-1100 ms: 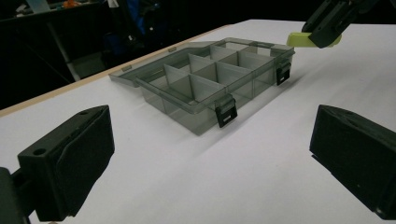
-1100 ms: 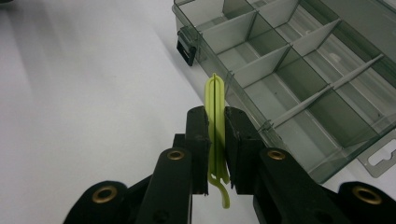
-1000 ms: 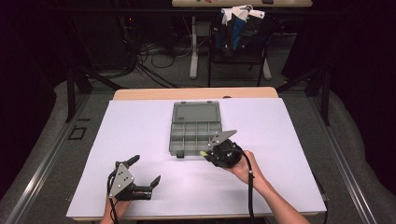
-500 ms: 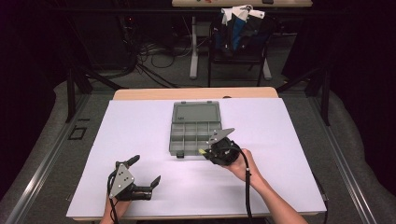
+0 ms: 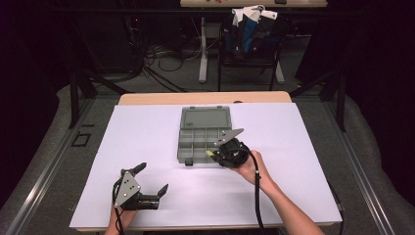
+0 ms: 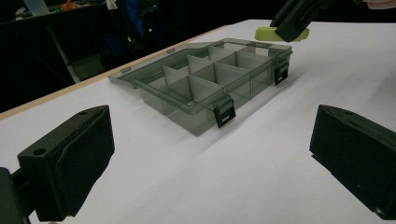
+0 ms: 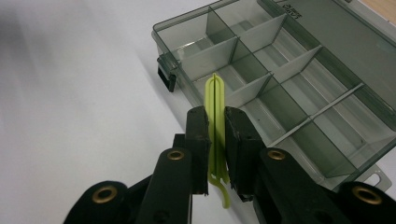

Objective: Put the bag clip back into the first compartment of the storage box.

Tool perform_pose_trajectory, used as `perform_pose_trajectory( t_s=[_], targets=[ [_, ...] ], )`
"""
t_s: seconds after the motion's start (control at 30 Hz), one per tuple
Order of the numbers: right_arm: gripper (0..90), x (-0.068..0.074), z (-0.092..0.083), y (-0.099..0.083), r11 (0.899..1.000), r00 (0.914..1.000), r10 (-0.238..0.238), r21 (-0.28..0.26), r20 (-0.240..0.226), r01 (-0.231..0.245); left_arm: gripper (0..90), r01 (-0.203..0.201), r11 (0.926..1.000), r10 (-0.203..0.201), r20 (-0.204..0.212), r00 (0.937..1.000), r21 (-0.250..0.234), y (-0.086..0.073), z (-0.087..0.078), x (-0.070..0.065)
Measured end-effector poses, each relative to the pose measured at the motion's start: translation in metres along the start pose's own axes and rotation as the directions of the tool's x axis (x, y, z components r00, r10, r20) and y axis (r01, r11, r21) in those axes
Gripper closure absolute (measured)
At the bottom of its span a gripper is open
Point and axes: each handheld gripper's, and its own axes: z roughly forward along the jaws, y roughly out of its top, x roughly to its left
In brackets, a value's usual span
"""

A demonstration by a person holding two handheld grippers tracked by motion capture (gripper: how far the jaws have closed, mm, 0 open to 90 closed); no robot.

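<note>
The right gripper (image 7: 215, 154) has its jaws pressed together on a thin yellow-green clip (image 7: 214, 107), held on edge just above the near rim of the organizer box (image 5: 203, 134), at its front right corner. The grip is narrow and sits low on the clip, so the main risk, as I judge it, is the clip twisting or slipping between the pads as it goes down — then it could land on a divider or the rim and tip out onto the table (image 5: 147, 127) instead of dropping into a compartment. Letting go too early, while still over the box's edge, would do the same.

The box lies open, its lid folded flat on the far side and its two black latches (image 6: 223, 112) hanging on the near wall. Every compartment that can be seen looks empty; the ones under the gripper are partly hidden.

The left gripper (image 5: 147, 188) rests well away from the box, toward the near left of the table, jaws wide apart and holding nothing.
</note>
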Motion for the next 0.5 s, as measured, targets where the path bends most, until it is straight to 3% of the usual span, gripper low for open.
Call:
perform_pose_trajectory(
  t_s=[0.5],
  targets=[
    [80.7,-0.007,0.004,0.018,1.0,0.9998,-0.008,-0.005,0.019,0.008,0.0,-0.002,1.0,0.002,-0.005,1.0,-0.002,0.0,-0.001,0.0]
  ],
)
